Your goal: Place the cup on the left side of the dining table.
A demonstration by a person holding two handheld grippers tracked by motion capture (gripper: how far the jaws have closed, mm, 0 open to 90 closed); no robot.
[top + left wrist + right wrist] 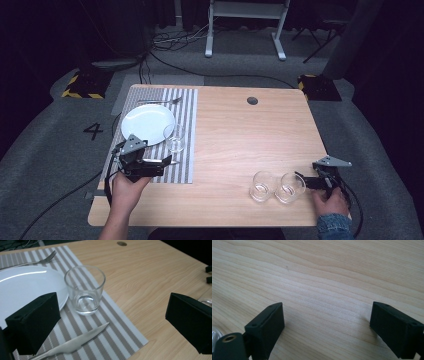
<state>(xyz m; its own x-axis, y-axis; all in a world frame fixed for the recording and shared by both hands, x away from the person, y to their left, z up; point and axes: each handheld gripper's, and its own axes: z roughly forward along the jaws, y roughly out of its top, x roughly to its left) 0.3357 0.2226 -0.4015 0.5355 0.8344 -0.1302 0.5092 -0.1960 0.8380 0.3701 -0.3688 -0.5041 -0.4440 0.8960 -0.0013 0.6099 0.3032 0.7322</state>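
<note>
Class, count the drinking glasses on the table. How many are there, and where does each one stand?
3. One glass stands on the striped placemat beside the plate; two glasses stand side by side near the right gripper.

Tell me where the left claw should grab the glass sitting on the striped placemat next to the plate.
Grip the glass across its upper wall, coming in level from the open wooden side. It stands upright with straight, slightly tapered sides, and the left claw, jaws wide open, already faces it. The plate sits close on one side and the knife lies in front, so approaching above the knife probably avoids nudging either.
</note>
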